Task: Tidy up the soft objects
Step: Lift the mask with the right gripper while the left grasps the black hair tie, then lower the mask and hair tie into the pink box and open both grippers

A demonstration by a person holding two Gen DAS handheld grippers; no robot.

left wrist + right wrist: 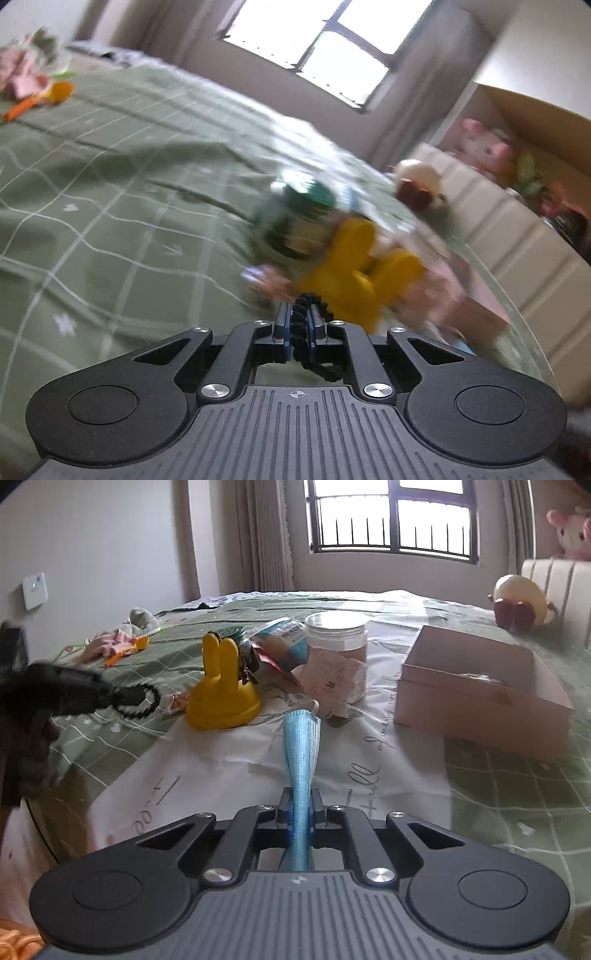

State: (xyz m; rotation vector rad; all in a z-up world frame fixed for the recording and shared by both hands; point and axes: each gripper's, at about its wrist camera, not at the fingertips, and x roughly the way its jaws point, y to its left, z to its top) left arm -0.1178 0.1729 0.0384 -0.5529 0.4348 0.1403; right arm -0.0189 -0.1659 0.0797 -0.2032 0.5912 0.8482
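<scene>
My left gripper (pixel 300 314) is shut on a black frilly hair tie (pixel 308 334), held above the green bedspread; the view is blurred. It also shows in the right wrist view (pixel 122 698) with the hair tie (pixel 138 700) in its tips, left of the yellow rabbit stand (pixel 219 690). My right gripper (pixel 300 801) is shut on a folded blue face mask (pixel 301 753), held above the white cloth (pixel 229 760). An open pink box (pixel 480 686) sits to the right.
A clear jar (pixel 338 653), a green-lidded jar (pixel 236 642), snack packets (pixel 284 646) and a pink lace piece (pixel 334 683) crowd behind the rabbit. Pink doll clothes (pixel 110 644) lie far left. A round plush (pixel 519 603) rests by the headboard (pixel 557 587).
</scene>
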